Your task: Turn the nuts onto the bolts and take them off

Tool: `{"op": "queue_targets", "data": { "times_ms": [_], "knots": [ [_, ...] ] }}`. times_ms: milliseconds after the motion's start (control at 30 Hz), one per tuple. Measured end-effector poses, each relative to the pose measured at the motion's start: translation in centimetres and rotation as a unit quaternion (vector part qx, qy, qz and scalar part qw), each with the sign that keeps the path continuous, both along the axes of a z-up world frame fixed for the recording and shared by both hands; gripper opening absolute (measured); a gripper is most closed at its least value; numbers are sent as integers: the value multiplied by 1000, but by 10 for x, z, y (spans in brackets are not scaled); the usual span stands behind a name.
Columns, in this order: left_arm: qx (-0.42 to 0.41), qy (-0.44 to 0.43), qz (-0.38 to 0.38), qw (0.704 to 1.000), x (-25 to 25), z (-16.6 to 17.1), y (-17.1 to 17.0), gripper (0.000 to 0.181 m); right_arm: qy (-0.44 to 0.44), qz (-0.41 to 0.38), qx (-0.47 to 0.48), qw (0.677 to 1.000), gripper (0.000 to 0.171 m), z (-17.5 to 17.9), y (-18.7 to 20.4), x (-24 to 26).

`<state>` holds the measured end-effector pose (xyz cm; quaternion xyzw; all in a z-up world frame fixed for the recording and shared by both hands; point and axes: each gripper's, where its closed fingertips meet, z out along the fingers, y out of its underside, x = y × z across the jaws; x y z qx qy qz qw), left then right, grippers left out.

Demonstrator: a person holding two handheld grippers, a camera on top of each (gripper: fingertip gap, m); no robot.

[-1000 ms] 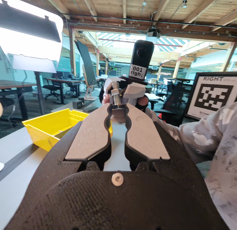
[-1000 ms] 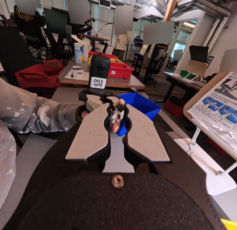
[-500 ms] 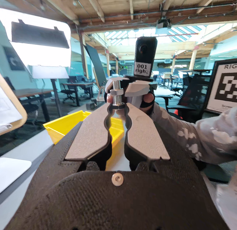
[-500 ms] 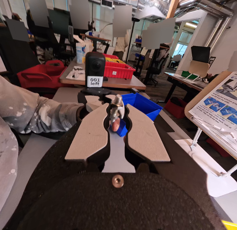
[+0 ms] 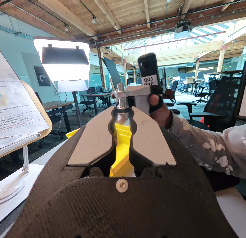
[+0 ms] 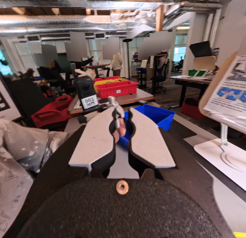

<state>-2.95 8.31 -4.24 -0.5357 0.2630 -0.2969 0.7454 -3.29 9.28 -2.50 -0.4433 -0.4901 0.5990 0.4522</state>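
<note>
Timber-beamed ceiling, office desks

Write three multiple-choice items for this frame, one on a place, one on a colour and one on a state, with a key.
1. Where is the nut on the upright bolt?
A. Tight against the head
B. Partway up the thread, with thread showing above and below it
C. Off the bolt

2. What colour is the bin seen between the fingers of the left gripper?
A. Yellow
B. Green
C. White

3. What state is the left gripper in?
A. Open and empty
B. Shut on the nut
C. Shut on the bolt's head

Key:
1 B: the left wrist view shows bare thread on both sides of the nut.
2 A: the plastic in the gap is bright yellow.
3 C: its fingertips close around the hex head at the bolt's lower end.
</note>
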Motion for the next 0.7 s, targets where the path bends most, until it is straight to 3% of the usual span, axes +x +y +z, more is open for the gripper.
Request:
{"op": "queue_targets", "data": {
  "times_ms": [67,267,367,400,467,700],
  "knots": [
    [1,1,7,1000,-4,2,0,18,19,-29,-7,999,12,4,14,5],
    [-2,11,9,1000,0,-3,3,18,15,-11,5,1000,39,4,-6,-4],
    [5,7,11,1000,0,0,1,18,17,-16,-2,1000,37,4,-1,-4],
    [11,1,3,1000,-1,2,-2,18,17,-33,-16,999,20,4,9,-1],
    [13,3,8,1000,-3,5,-3,19,28,-71,-17,997,16,6,27,5],
    [0,9,7,1000,1,-2,1,18,23,-24,3,999,39,7,-4,-5]
  ]
}}
